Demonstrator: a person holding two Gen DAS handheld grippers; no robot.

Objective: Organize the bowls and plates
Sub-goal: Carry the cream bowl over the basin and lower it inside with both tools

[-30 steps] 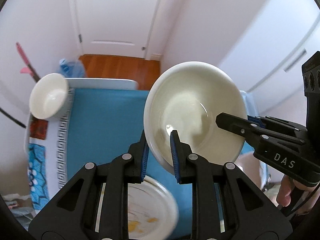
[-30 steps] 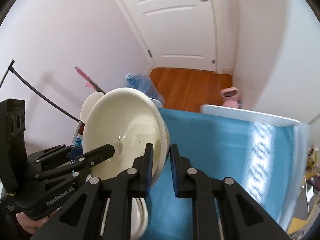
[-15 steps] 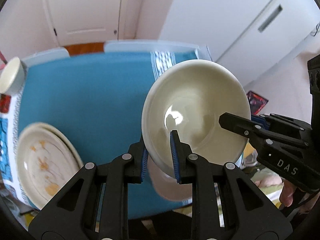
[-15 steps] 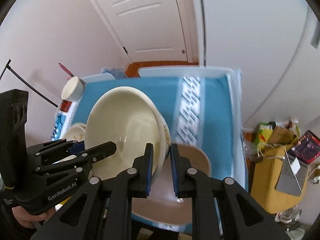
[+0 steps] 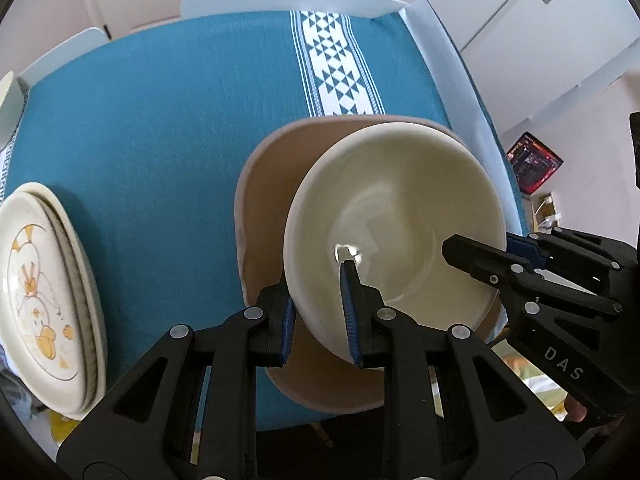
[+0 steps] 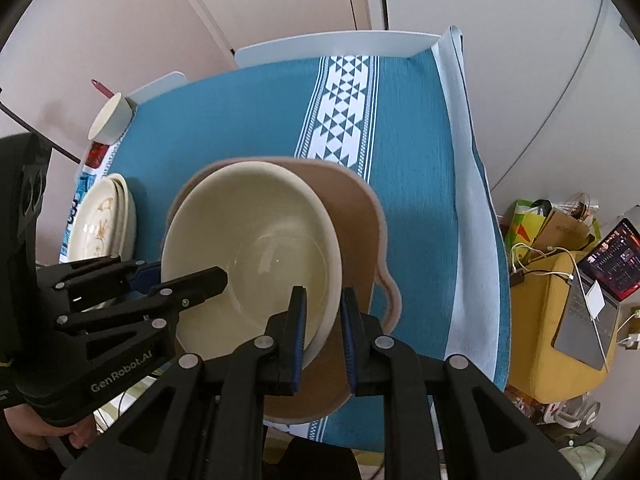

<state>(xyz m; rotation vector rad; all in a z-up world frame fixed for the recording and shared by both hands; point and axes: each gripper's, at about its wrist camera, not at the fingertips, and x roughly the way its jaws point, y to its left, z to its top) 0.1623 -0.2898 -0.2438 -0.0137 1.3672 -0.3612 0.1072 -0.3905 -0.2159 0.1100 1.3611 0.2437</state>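
Bowl (image 5: 394,220) now over tan mat (image 5: 264,200), prev. mid-air.

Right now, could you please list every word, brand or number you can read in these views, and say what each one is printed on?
"DAS": on the body of the right hand-held gripper, seen from the left wrist camera.
"GenRobot.AI": on the body of the left hand-held gripper, seen from the right wrist camera.
Laptop screen: text too small to read.
Blue-and-white packet behind the plates: lettering partly hidden, unreadable.
Cream bowl: no text visible.
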